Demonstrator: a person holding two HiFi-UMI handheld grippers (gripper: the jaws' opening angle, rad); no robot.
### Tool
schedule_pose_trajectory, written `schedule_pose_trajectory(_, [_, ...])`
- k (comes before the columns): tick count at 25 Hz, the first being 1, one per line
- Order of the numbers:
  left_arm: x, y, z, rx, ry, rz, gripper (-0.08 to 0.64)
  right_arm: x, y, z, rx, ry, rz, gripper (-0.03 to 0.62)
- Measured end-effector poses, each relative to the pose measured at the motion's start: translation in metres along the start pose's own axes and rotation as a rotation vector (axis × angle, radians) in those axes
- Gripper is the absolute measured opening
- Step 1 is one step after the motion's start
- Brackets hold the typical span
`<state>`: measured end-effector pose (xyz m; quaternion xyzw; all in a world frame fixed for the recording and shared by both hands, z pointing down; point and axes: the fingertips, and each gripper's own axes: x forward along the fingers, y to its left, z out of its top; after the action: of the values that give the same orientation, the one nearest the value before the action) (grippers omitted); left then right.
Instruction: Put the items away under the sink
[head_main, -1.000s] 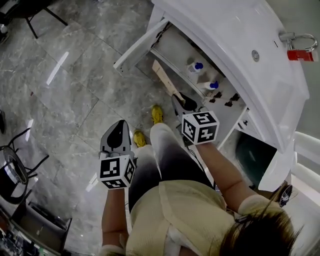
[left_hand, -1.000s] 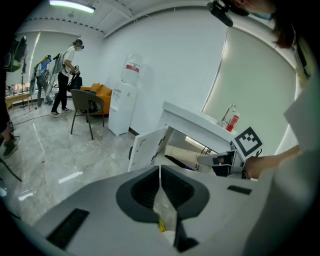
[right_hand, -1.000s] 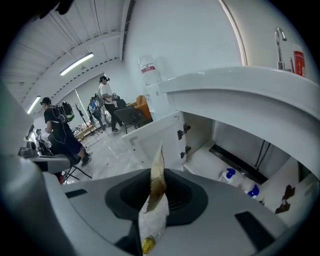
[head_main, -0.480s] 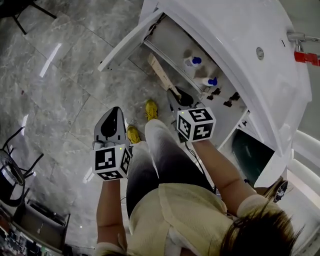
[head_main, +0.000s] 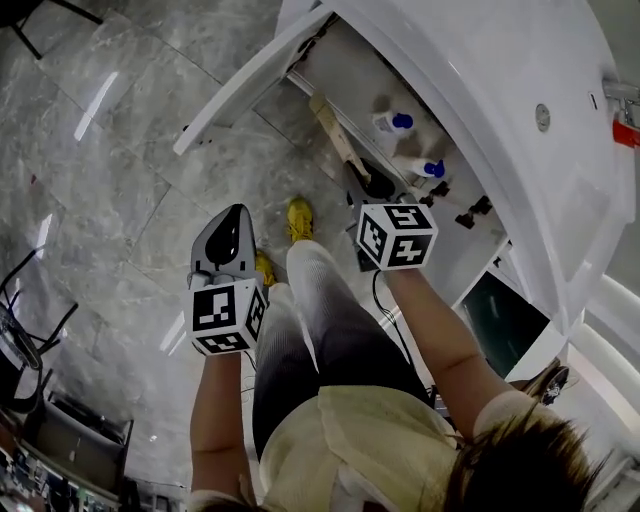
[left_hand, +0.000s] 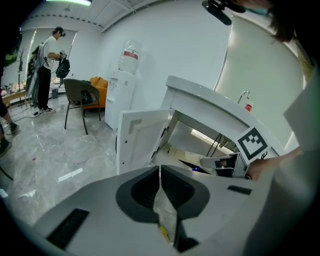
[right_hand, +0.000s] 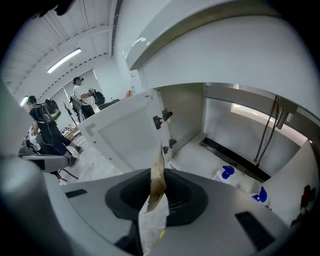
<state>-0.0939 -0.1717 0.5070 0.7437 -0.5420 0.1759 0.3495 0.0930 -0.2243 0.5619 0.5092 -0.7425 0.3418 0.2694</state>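
A long flat tan packet (head_main: 333, 135) sticks out of my right gripper (head_main: 368, 183), which is shut on it. Its far end reaches the front edge of the open cabinet (head_main: 350, 85) under the white sink. In the right gripper view the packet (right_hand: 158, 167) stands edge-on between the jaws of the right gripper (right_hand: 159, 174), pointing into the cabinet (right_hand: 220, 145). My left gripper (head_main: 236, 212) hangs over the floor to the left, apart from the cabinet. The left gripper (left_hand: 160, 171) is shut, with only a pale strip showing behind the tips.
The cabinet door (head_main: 250, 85) swings open to the left. Two white bottles with blue caps (head_main: 393, 122) (head_main: 425, 168) stand inside, with small dark items (head_main: 470, 210) nearby. Pipes (right_hand: 267, 130) drop from the sink. A chair (left_hand: 80, 97), a water dispenser (left_hand: 125, 85) and people stand beyond.
My right gripper has carried the packet a little further toward the cabinet opening. The left gripper has stayed shut over the floor.
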Motion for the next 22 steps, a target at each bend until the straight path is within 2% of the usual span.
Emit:
schedule_pose_trajectory(10, [0.055, 0.010, -0.014, -0.005, 0.025, -0.025, 0.046, 0.060, -0.027, 0.002, -0.003, -0.006, -0.042, 0.086])
schedule_pose_trajectory(22, [0.110, 0.002, -0.028, 0.025, 0.059, -0.069, 0.046, 0.108, -0.070, -0.010, 0.068, -0.010, -0.118, 0.086])
